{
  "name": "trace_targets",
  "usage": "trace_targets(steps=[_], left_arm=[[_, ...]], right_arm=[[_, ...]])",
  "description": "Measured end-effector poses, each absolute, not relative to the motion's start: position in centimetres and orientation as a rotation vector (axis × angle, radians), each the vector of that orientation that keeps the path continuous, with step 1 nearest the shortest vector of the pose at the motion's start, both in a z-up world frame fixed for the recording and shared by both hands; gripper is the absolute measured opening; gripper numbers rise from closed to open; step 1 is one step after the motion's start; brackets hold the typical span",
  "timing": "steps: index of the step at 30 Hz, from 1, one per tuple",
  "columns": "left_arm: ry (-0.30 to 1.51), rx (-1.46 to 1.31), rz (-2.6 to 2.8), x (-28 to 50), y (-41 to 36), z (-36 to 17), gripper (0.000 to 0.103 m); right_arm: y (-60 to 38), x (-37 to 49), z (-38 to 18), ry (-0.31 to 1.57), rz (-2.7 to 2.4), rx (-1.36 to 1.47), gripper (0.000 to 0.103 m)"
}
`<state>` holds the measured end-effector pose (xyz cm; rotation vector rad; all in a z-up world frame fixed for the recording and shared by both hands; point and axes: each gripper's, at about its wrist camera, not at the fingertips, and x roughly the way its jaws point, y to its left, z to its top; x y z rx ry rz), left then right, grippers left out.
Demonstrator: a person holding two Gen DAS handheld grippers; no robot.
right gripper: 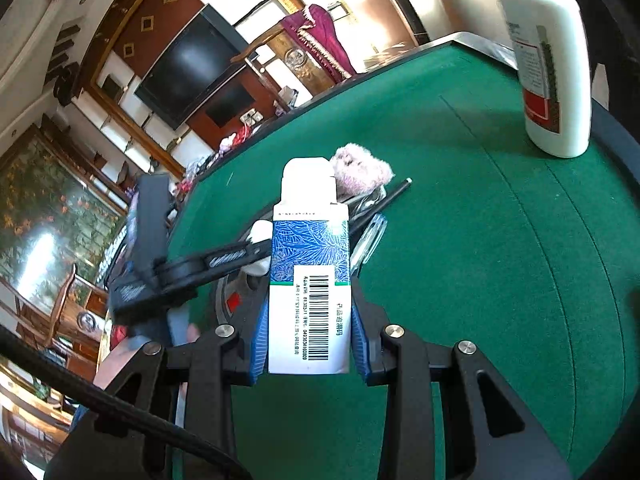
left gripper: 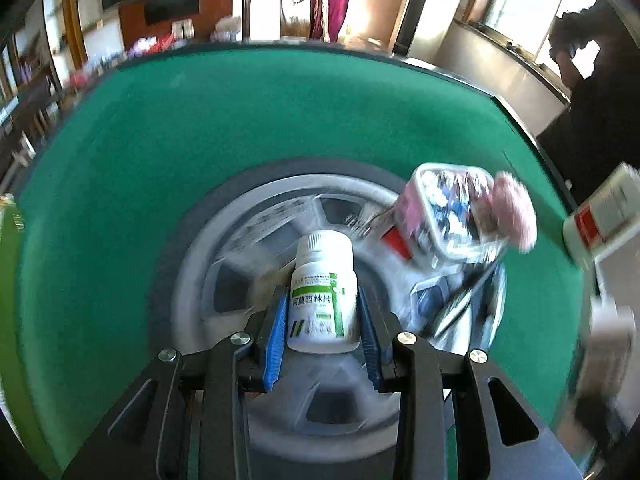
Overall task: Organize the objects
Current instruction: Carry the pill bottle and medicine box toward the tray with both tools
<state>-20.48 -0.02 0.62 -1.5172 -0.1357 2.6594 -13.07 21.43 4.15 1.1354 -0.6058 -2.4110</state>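
Left claw [left gripper: 322, 312] is clamped on a small white pill bottle [left gripper: 323, 296], blue pads pressed against both sides of its green-striped label, cap pointing away from the camera. The bottle hangs above a round grey divided tray [left gripper: 248, 248] that sits on the green felt surface [left gripper: 160, 140]; the tray is blurred in the left wrist view, so its compartments are hard to read. Beside the bottle, toward the right of that view, there's a clear lidded container [left gripper: 452, 208] with a jumble of small things inside, tilted, with a fluffy pink ball [left gripper: 514, 212] right against it. Over on the other side, the right claw [right gripper: 309, 332] is clamped on a white-and-blue carton [right gripper: 309, 280], barcode facing the camera, top flap sticking up, pads tight on both long edges. It's held above the green surface [right gripper: 480, 260], just near the tray's rim. Beyond the carton the pink ball [right gripper: 360, 170] peeks out, and a thin dark stick [right gripper: 390, 196] lies angled next to it. A tall white bottle [right gripper: 548, 76] with a red band stands upright well apart, near the far right edge of the surface. The left gripper's black frame [right gripper: 168, 268] crosses in from the left of the right wrist view.
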Motion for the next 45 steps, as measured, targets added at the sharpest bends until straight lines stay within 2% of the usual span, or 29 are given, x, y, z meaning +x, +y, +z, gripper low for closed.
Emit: trace_targets(steps=[8, 13, 20, 27, 33, 35, 40, 45], left_arm=[[0.036, -1.328, 2.731, -10.8, -3.6, 1.7, 0.028], [0.141, -1.227, 2.835, -9.7, -3.8, 1.3, 0.028], [0.182, -1.187, 2.86, -10.1, -3.7, 1.2, 0.028], [0.141, -1.27, 2.788, -10.4, -4.2, 0.5, 0.029], [0.223, -1.384, 2.709, -11.3, -3.1, -1.6, 0.029], [0.305, -1.379, 2.717, -10.9, -2.5, -1.7, 0.029], [0.283, -1.364, 2.709, -10.2, -2.5, -1.7, 0.028], [0.35, -1.275, 2.785, -9.3, -1.7, -1.2, 0.028]], right_arm=[[16.5, -12.0, 2.6, -0.415, -2.335, 1.173, 0.032], [14.2, -11.5, 1.4, -0.333, -2.288, 1.193, 0.032], [12.1, -10.6, 1.1, -0.203, -2.279, 1.186, 0.032], [12.8, -10.5, 1.1, -0.238, -2.282, 1.196, 0.032], [12.6, -10.3, 1.8, -0.239, -2.28, 1.177, 0.032], [12.5, -10.4, 1.8, -0.24, -2.272, 1.18, 0.032], [12.5, -10.4, 1.6, -0.245, -2.262, 1.192, 0.032], [12.3, -10.1, 1.7, -0.239, -2.261, 1.177, 0.032]])
